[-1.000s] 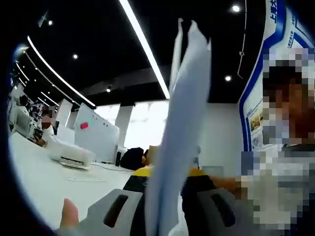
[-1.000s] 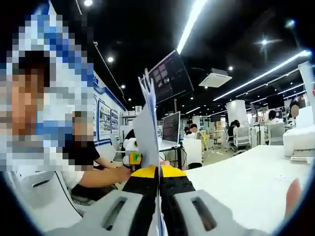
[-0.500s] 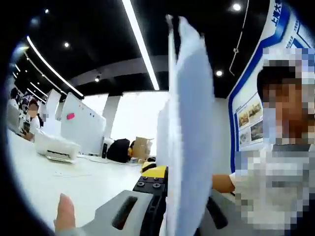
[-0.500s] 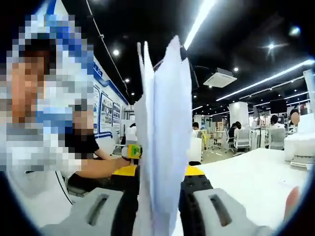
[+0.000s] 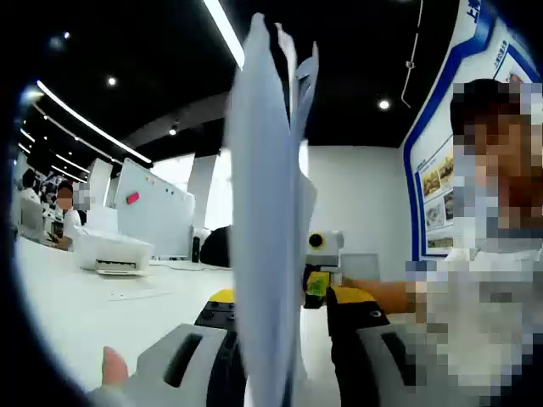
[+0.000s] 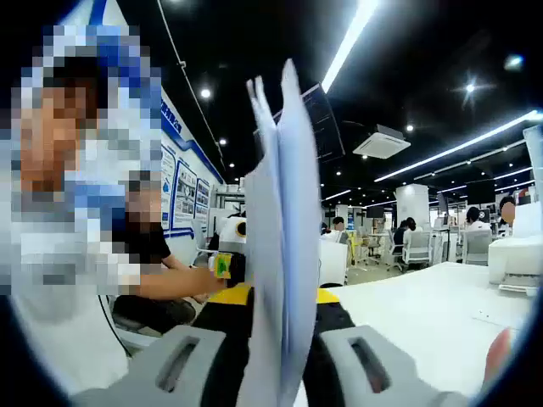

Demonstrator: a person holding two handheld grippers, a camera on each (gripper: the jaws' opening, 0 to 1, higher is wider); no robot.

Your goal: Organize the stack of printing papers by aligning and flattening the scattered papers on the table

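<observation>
A stack of white printing papers [image 5: 265, 212] stands on edge between the jaws of my left gripper [image 5: 284, 343]. The jaws are open: the left jaw touches the sheets, and a gap shows before the right jaw. The sheet tops fan apart unevenly. In the right gripper view the same papers [image 6: 282, 237] rise upright, and my right gripper [image 6: 278, 343] is shut on them, with both black jaws against the wad. Each gripper faces the other: the right gripper's yellow tip [image 5: 318, 284] peeks past the sheets, and the left gripper's tip [image 6: 222, 264] shows beside them.
The white table [image 5: 76, 318] [image 6: 433, 309] stretches beyond the papers, with a white printer [image 5: 110, 253] [image 6: 513, 259] at its far end. A whiteboard [image 5: 157, 216] stands behind. A person sits close by [image 5: 475, 322] [image 6: 68, 288]. Further desks and people fill the background.
The left jaws, shut on the stack half a second ago, have spread apart. The right jaws closed in against the papers. The sheet tops have fanned differently, and both views shifted slightly.
</observation>
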